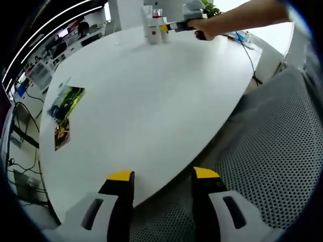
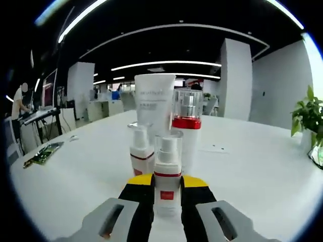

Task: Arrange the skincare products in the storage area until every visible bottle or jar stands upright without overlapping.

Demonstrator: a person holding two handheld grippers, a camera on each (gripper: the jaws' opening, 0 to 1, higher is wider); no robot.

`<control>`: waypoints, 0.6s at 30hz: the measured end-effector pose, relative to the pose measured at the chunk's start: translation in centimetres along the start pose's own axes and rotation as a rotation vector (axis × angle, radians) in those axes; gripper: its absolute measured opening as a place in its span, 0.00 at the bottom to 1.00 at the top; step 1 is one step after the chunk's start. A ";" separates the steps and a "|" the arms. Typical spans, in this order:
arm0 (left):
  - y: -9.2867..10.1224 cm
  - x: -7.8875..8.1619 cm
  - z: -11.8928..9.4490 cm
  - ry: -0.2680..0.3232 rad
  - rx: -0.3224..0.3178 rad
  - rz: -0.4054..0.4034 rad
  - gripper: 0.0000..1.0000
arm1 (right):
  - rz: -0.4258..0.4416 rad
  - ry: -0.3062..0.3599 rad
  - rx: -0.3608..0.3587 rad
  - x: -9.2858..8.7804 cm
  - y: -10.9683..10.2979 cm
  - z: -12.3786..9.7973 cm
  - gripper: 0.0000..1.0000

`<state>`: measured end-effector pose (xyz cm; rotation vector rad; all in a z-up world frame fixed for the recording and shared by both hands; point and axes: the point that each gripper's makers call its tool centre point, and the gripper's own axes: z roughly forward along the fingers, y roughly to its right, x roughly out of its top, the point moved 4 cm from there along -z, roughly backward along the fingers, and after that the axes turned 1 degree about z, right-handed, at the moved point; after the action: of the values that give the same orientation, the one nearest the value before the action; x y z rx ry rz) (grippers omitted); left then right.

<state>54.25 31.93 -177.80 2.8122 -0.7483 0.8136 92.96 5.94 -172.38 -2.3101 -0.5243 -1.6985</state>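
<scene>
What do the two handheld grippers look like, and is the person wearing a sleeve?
Both the left gripper and the right gripper have black jaws capped with yellow tips, mounted on light grey bodies with dark oval slots. In the left gripper view, the person's arm reaching across the white table is bare, with no sleeve showing.

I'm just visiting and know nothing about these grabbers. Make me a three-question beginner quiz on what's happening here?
1. True or false: the right gripper has its jaws around a small pump bottle.
2. What does the left gripper hold?
A. a jar
B. nothing
C. a leaflet
3. Fill in: behind the small pump bottle stand a tall white ____ and a bottle with a red band.

Key
1. True; the bottle stands upright on the white table.
2. B; its jaws are open over the table edge.
3. tube
</scene>
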 end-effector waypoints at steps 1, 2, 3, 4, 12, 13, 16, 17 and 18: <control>0.0 0.0 0.0 0.000 0.000 0.000 0.41 | -0.003 0.000 -0.002 0.0 0.0 0.0 0.14; 0.0 0.0 0.0 0.002 0.001 0.002 0.40 | -0.005 -0.002 -0.010 -0.1 0.1 0.0 0.14; 0.0 0.1 0.0 0.003 0.002 0.002 0.40 | -0.006 -0.003 -0.014 -0.1 0.2 0.0 0.14; 0.0 0.0 0.0 0.001 0.001 0.002 0.40 | -0.001 -0.001 -0.019 -0.2 0.2 -0.1 0.14; 0.0 0.0 -0.1 -0.004 0.000 0.007 0.38 | 0.014 0.008 -0.040 -0.7 0.5 -1.0 0.14; 0.0 0.0 0.0 -0.003 -0.001 0.006 0.37 | 0.011 0.006 -0.042 -0.7 0.6 -1.0 0.14; 0.0 0.0 0.0 -0.006 -0.002 0.008 0.37 | 0.009 0.003 -0.052 -0.8 0.7 -1.0 0.14; 0.0 0.0 0.0 -0.005 -0.003 0.008 0.37 | 0.009 -0.001 -0.055 -0.7 0.7 -0.8 0.14; 0.0 0.0 0.0 -0.006 -0.003 0.008 0.37 | 0.011 -0.004 -0.059 -0.7 0.8 -0.7 0.14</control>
<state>54.20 31.91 -177.80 2.8120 -0.7617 0.8059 92.51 4.89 -172.79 -2.3530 -0.4676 -1.7278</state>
